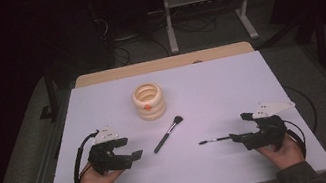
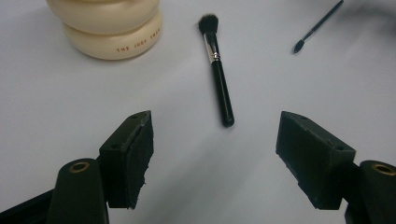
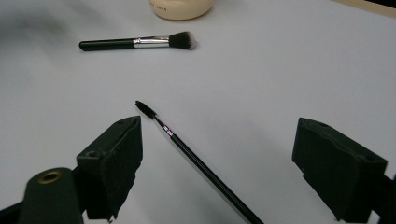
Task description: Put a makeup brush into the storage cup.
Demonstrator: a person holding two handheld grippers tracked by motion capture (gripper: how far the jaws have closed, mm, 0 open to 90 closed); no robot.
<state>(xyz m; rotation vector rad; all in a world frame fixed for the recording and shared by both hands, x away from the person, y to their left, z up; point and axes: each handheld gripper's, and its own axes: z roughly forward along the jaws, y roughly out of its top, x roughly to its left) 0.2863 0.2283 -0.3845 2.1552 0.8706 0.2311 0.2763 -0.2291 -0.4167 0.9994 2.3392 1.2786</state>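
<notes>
A fluffy black-handled powder brush (image 1: 168, 133) (image 2: 219, 79) (image 3: 135, 43) lies on the white table (image 1: 211, 88), just ahead of my left gripper (image 1: 129, 149) (image 2: 215, 140). That gripper is open, with only bare table between its jaws. A thin black brush with a small dark tip (image 1: 214, 140) (image 2: 317, 25) (image 3: 196, 156) lies flat near the right side. Its handle runs in between the jaws of my right gripper (image 1: 239, 126) (image 3: 219, 135), which is open and does not touch it. A cream ringed pot (image 1: 148, 101) (image 2: 109, 28) (image 3: 180, 7) stands upright behind the brushes.
The table's wooden far edge (image 1: 161, 64) borders a dark floor with a metal stand's legs (image 1: 209, 17). A hand holds each gripper near the table's front edge, and a cable loops beside each one.
</notes>
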